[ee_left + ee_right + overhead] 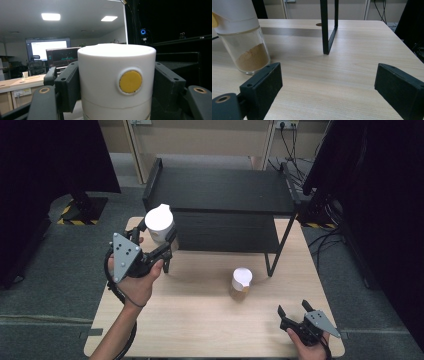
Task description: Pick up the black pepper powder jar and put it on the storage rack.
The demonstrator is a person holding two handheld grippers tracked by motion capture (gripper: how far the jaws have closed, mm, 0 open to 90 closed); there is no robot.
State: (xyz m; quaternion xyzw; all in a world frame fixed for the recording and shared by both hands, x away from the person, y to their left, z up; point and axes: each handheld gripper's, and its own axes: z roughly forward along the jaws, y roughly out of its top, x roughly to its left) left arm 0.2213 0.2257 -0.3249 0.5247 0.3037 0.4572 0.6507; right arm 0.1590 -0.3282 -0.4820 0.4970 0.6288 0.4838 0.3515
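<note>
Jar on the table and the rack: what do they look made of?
Jar: body looks like clear glass, since brown powder shows through its glossy wall; the cap seems matte white plastic. Rack: probably black-painted metal for the thin square legs; the shelves have a dull black finish, and whether they are metal or coated board is unclear.

Second jar (241,283) with white lid, brown powder inside, stood upright mid-counter, near right front leg of black shelf rack (220,190). Rack occupied counter's (200,320) far edge. Lit screens (47,47) in background.
</note>
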